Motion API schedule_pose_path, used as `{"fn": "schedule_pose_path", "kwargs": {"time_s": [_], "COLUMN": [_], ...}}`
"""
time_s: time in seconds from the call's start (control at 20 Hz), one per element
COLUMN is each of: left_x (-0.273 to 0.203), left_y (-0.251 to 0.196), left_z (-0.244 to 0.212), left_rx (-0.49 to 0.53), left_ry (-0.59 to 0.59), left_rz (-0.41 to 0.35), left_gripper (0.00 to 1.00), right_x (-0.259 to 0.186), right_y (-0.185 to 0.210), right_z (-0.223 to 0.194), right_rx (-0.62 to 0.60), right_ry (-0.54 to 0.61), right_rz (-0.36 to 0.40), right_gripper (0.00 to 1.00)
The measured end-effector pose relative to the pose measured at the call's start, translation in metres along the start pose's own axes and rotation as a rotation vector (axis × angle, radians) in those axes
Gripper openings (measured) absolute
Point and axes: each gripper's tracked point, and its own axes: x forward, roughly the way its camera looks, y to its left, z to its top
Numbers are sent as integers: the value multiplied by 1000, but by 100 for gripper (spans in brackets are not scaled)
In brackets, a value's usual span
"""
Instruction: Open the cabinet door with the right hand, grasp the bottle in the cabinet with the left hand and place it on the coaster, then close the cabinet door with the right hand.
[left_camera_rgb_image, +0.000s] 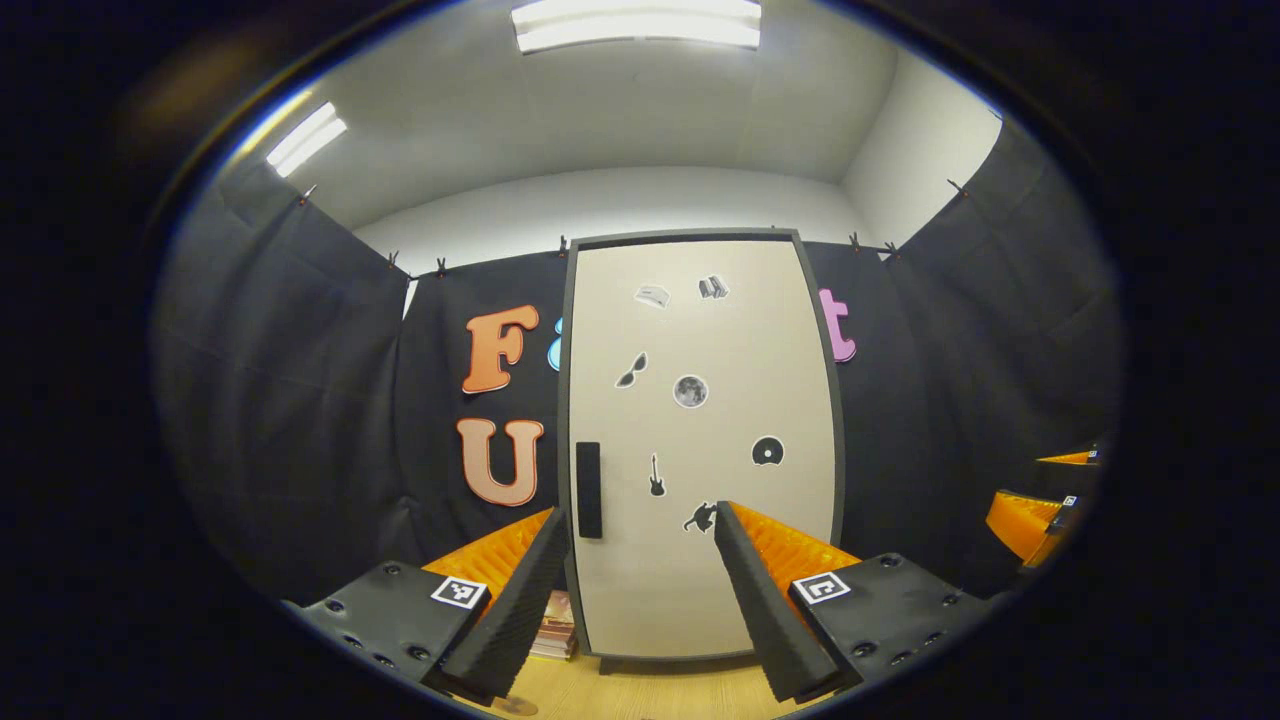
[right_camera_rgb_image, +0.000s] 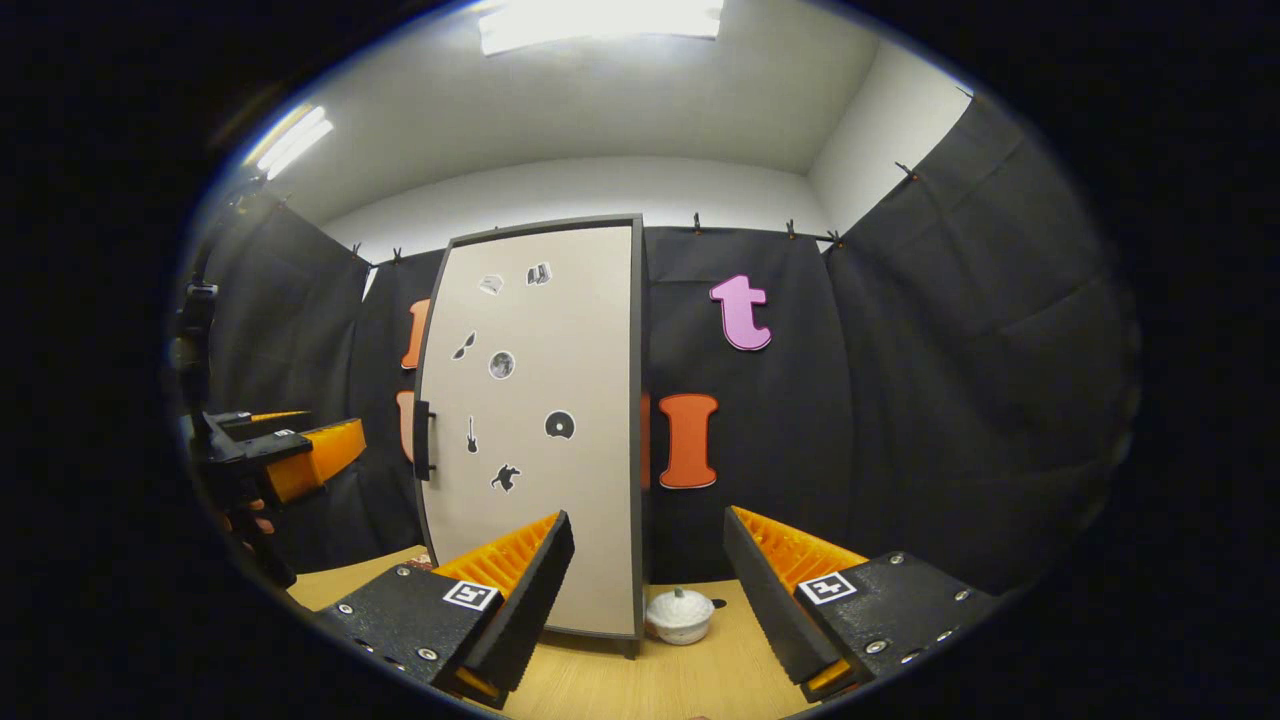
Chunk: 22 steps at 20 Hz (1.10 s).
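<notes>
Cabinet door (left_camera_rgb_image: 700, 440) is standing closed, and I am holding both grippers back from it with their jaws apart.

In the left gripper view I am facing the cabinet door straight on; its dark handle (left_camera_rgb_image: 588, 490) is sitting at about 8 o'clock on the panel, and small stickers (left_camera_rgb_image: 690, 391) are dotting the middle. The left gripper (left_camera_rgb_image: 640, 585) is hanging open in front of the door's lower part, touching nothing, with the other gripper (left_camera_rgb_image: 1040, 505) peeking in at 3 o'clock. A stack of books (left_camera_rgb_image: 556, 628) is lying at the cabinet's lower left corner. In the right gripper view the right gripper (right_camera_rgb_image: 648, 590) is gaping empty over the wooden table (right_camera_rgb_image: 620, 680), the cabinet is standing at 11 o'clock, and a small white lidded pot (right_camera_rgb_image: 680, 615) is resting just beside its lower right corner. I cannot see the bottle or the coaster.
</notes>
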Motion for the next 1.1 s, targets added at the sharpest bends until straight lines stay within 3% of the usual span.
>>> {"fn": "schedule_pose_path", "kwargs": {"time_s": [0.6, 1.1], "left_x": [41, 70], "left_y": [88, 171], "left_z": [-23, -51], "left_rx": [-39, -22], "left_ry": [10, 29], "left_rz": [-20, 3], "left_gripper": [96, 96], "right_x": [31, 78], "right_y": [78, 173], "right_z": [-12, -26], "right_rx": [-1, -2], "right_ry": [55, 78], "right_rz": [-51, -3], "right_gripper": [93, 93]}}
